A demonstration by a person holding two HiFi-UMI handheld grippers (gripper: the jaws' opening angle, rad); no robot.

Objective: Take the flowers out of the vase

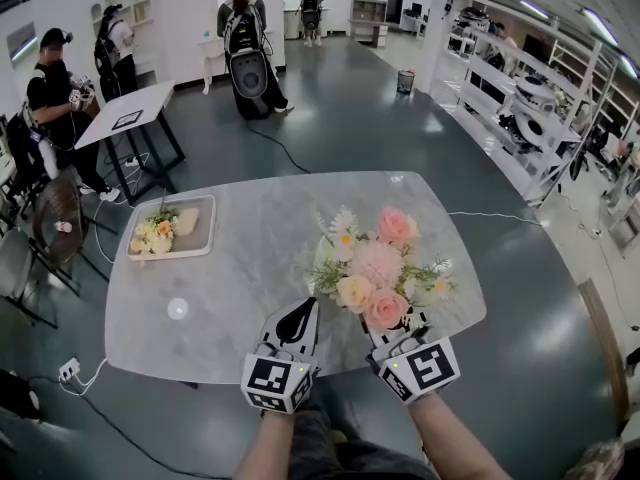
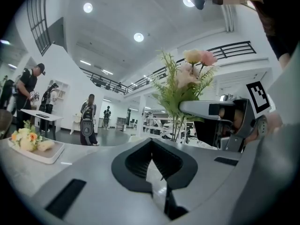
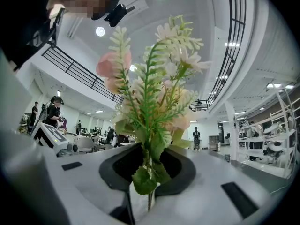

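Flowers (image 3: 150, 102) are standing upright because I am pinching their stems in my right hand-held gripper (image 3: 146, 172); my left hand-held gripper (image 2: 153, 163) is hovering closed and empty alongside.

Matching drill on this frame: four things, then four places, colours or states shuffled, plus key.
1. left tongs
2. right tongs
3. tray
4. bouquet

a. shut on stems
b. left side of the table
c. shut, empty
d. pink and cream blooms

Pairs: 1-c, 2-a, 3-b, 4-d
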